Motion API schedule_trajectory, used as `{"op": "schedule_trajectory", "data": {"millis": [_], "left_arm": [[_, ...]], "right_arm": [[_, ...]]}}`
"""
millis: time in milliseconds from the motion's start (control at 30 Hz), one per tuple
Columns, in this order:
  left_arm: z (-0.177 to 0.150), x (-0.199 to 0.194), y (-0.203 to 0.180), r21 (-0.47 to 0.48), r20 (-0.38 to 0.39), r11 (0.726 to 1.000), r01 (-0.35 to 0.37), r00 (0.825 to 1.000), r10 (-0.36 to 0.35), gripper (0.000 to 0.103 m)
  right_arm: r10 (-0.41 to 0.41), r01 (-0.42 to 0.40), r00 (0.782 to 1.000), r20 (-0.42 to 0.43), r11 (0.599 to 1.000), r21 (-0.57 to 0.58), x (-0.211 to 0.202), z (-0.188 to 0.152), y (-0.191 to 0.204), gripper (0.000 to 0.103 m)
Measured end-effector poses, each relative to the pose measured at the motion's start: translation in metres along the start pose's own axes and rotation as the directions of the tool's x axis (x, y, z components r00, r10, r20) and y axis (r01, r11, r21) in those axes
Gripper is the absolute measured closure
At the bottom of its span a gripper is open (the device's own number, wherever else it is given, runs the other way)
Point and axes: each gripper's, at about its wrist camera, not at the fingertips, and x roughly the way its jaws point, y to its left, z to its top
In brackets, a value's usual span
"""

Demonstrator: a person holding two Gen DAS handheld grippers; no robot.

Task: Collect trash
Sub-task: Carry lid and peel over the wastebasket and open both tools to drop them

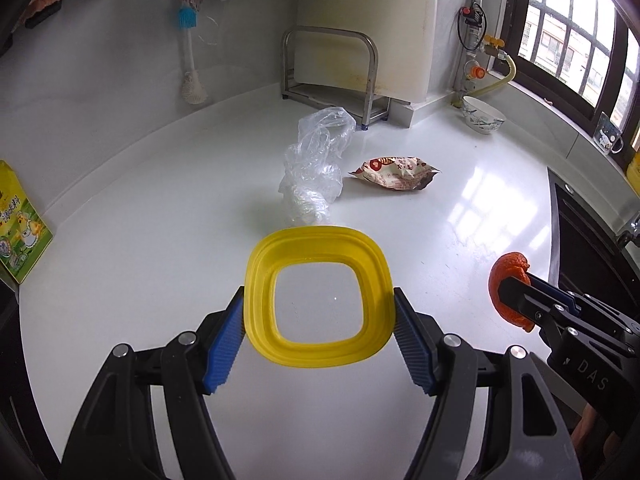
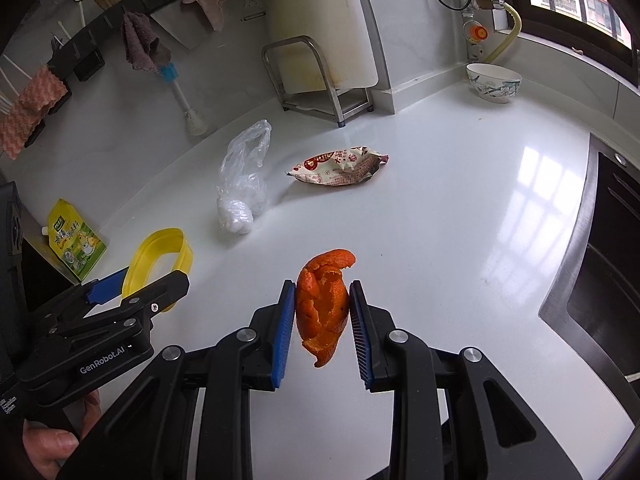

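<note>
Two grips: I have something pinched in each tool, both lifted clear of the white counter (image 2: 460, 216).
Left gripper (image 1: 319, 312): jaws set wide, pads pressing the two outer sides of the yellow ring (image 1: 318, 296), a squarish hollow plastic frame; I see counter straight through its middle.
Right gripper (image 2: 322, 316): jaws fairly narrow, clamped on the orange peel (image 2: 324, 304), which curls out above and below the pads.
Trash still lying: a crumpled clear plastic bag (image 2: 242, 184) and, just beside it, a printed snack wrapper (image 2: 338, 170), both flat on the counter, well ahead of my tools.
Risk, ring: only its thin edges sit against the pads, so I judge a tilt or a knock could pop it out sideways.
Risk, peel: it is soft and torn, so a piece hanging below the pads may break off and drop.
Risk, crowding: my two tools travel close together, and a bump between them could loosen either hold.
Bin: none in either view, so I cannot tell where these go.
Bowl (image 2: 494, 82): patterned, by the window; its inside is hidden from me.
Rack (image 2: 316, 76): steel, holding a white cutting board upright against the wall.
Green pouch (image 2: 76, 240): standing at the counter's left edge, contents unknown.
</note>
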Motion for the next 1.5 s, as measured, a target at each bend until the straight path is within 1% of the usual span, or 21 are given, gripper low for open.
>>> {"op": "schedule_trajectory", "data": {"millis": [200, 433, 900, 1167, 1500], "left_arm": [[-0.017, -0.024, -0.021, 0.022, 0.004, 1.0, 0.009, 1.0, -0.009, 0.036], [-0.041, -0.055, -0.054, 0.027, 0.01, 0.999, 0.035, 0.999, -0.035, 0.036], [-0.103, -0.096, -0.118, 0.067, -0.036, 0.997, 0.041, 0.999, -0.039, 0.036], [-0.133, -0.107, -0.147, 0.073, -0.061, 0.996, 0.046, 0.997, -0.042, 0.036], [-0.163, -0.105, -0.17, 0.079, -0.111, 0.996, 0.05, 0.993, -0.041, 0.036]], "right_arm": [[-0.003, 0.002, 1.0, -0.002, 1.0, -0.01, -0.031, -0.02, -0.009, 0.076], [-0.009, 0.008, 1.0, -0.025, 0.999, -0.034, -0.067, -0.049, -0.027, 0.076], [0.01, -0.012, 0.998, -0.061, 0.999, -0.047, -0.131, -0.119, -0.066, 0.076], [0.019, -0.024, 0.996, -0.085, 0.999, -0.049, -0.148, -0.146, -0.083, 0.076], [0.038, -0.044, 0.988, -0.146, 0.998, -0.037, -0.147, -0.173, -0.1, 0.076]]}}
